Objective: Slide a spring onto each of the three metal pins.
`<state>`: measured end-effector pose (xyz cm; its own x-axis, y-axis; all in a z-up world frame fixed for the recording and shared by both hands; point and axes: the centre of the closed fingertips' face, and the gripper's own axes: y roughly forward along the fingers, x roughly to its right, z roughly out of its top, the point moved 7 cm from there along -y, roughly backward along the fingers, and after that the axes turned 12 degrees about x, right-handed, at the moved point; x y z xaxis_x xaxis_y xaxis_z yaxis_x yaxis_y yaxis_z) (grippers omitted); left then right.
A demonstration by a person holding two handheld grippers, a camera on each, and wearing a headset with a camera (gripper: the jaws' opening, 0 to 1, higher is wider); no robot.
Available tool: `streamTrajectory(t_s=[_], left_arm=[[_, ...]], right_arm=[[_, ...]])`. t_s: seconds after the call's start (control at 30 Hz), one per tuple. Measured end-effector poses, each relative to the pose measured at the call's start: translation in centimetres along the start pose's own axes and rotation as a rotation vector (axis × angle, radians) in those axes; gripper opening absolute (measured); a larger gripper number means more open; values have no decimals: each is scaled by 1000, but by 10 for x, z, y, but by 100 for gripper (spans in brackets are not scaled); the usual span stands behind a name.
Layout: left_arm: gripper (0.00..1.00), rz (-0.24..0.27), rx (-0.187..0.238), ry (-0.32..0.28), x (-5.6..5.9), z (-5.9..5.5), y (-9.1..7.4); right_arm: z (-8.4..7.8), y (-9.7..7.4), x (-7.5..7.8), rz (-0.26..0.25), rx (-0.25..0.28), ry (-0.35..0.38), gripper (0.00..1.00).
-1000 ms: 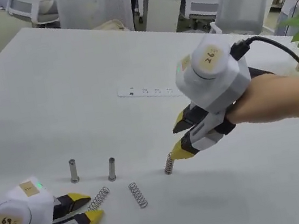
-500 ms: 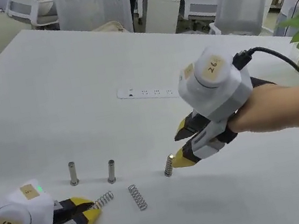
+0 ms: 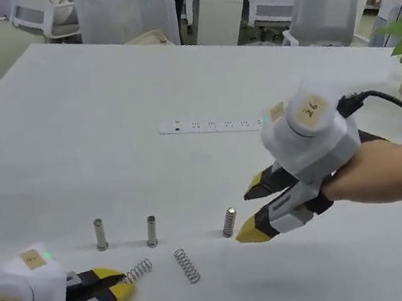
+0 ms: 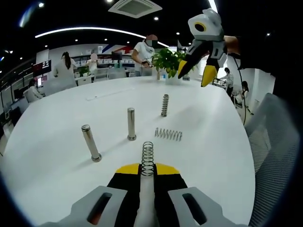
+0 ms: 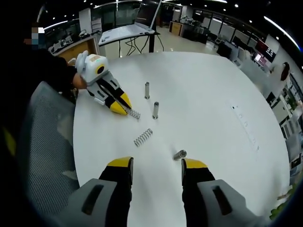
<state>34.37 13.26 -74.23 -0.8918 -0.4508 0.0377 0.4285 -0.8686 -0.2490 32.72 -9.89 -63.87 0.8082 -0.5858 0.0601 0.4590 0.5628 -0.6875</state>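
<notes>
White table (image 3: pixel 172 70); grey chairs (image 3: pixel 124 13) behind; ceiling lights (image 4: pixel 90 31).

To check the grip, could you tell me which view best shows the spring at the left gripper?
The left gripper view: the spring lies close and central, its end between the jaws. The head view shows it smaller, side-on; the right gripper view, tiny.

Left pin (image 3: pixel 100 234), middle pin (image 3: pixel 151 231) and right pin (image 3: pixel 231 213) stand in a row on the worktop (image 3: pixel 106 135). Loose spring (image 3: pixel 186 265) lies before them; held spring (image 3: pixel 138 271) to its left, in the left tool (image 3: pixel 126 280); power strip (image 3: pixel 212 126) behind
</notes>
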Motion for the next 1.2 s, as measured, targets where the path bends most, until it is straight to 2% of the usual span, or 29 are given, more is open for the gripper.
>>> streamTrajectory(t_s=[0.13,0.17,0.33,0.47,0.7,0.93,1.2], left_arm=[[2,-6,5,3,2,4,-3],[2,-9,7,4,2,3,-3],[2,-13,13,7,4,7,-7],[2,-12,22,6,4,11,-12],[2,-7,35,9,7,20,-18],[2,-13,47,18,14,31,-23],[2,-18,59,23,20,41,-29]], right_arm=[[-5,-2,-2,-13,45,41,42],[-6,-3,-3,-19,71,58,43],[-17,-1,-6,-23,99,92,49],[-25,-1,-9,-34,144,130,53],[-33,0,-18,-32,236,156,60],[-45,0,-24,-37,283,189,66],[-52,-4,-34,-37,368,205,72]])
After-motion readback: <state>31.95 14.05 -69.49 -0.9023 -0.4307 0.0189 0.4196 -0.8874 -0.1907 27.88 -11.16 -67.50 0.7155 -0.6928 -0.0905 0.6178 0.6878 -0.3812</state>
